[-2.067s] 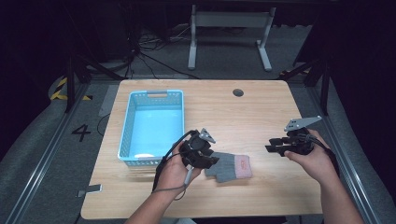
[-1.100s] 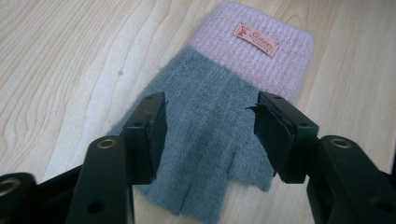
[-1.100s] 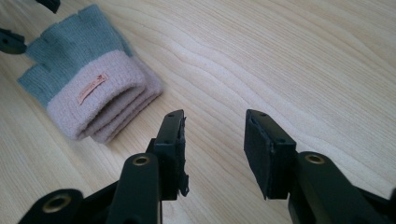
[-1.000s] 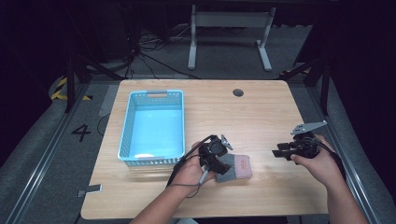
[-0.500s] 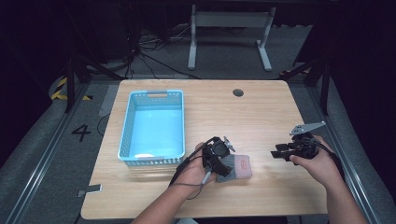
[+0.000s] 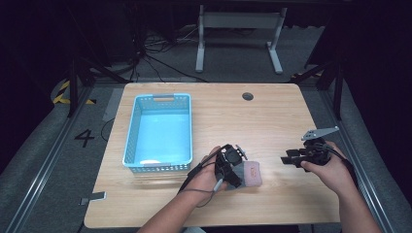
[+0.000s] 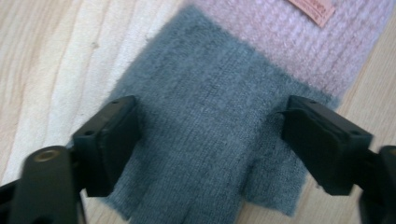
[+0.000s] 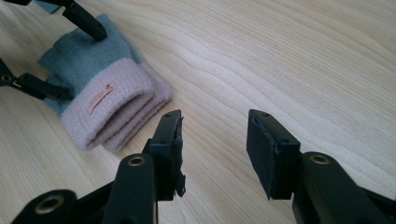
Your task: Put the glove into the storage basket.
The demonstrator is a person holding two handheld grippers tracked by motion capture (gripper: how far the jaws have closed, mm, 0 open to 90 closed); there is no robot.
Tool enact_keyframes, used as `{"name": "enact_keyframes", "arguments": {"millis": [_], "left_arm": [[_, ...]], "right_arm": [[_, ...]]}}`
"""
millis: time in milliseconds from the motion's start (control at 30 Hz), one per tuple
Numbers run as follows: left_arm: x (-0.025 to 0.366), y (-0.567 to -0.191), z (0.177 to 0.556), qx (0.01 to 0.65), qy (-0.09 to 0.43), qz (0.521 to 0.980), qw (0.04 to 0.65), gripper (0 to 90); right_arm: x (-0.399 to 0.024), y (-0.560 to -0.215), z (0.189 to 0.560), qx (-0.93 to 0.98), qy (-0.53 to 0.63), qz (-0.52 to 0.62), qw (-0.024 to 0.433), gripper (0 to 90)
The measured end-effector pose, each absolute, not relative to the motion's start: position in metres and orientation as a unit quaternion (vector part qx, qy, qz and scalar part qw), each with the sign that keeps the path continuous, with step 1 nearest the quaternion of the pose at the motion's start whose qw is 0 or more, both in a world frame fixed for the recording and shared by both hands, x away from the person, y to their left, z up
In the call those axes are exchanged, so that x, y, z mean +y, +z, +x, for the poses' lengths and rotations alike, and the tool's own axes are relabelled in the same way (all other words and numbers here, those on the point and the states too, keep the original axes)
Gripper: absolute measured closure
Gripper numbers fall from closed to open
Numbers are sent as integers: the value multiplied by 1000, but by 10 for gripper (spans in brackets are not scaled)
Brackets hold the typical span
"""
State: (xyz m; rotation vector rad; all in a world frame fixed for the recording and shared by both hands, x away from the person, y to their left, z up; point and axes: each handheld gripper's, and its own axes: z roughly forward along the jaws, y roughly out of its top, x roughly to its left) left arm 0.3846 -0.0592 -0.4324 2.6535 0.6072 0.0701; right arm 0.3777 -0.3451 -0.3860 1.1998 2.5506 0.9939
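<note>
— Where do we have the glove (image 6: 247, 174)?
— Flat on the table (image 6: 272, 116), near its front edge, at four o'clock from the blue basket (image 6: 159, 131)

— And our left gripper (image 7: 210, 135)?
— Its jaws have just been opening; they straddle the grey part, not pressing

— The right gripper (image 8: 215, 144)?
— At three o'clock from the glove, jaws apart over bare wood, having just widened

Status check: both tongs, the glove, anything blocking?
Left tongs open, just widened, jaws astride the grey-pink glove, flat on table. Right tongs open, empty, beside the cuff. Blue basket off to the left, nothing in the way.
</note>
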Motion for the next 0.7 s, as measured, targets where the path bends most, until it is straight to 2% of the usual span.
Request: {"name": "enact_keyframes", "arguments": {"millis": [100, 367, 467, 700], "left_arm": [[-63, -436, 383, 216, 27, 955, 199, 135], [-65, -438, 384, 218, 26, 957, 192, 106], [-72, -444, 379, 203, 40, 963, 172, 0], [-76, -443, 379, 224, 42, 960, 162, 4]], "right_arm": [[-344, -386, 377, 852, 334, 397, 73, 569], [-342, -387, 377, 852, 338, 395, 72, 562], [-343, -387, 377, 851, 339, 395, 71, 559], [-343, -386, 377, 848, 344, 396, 73, 549]]}}
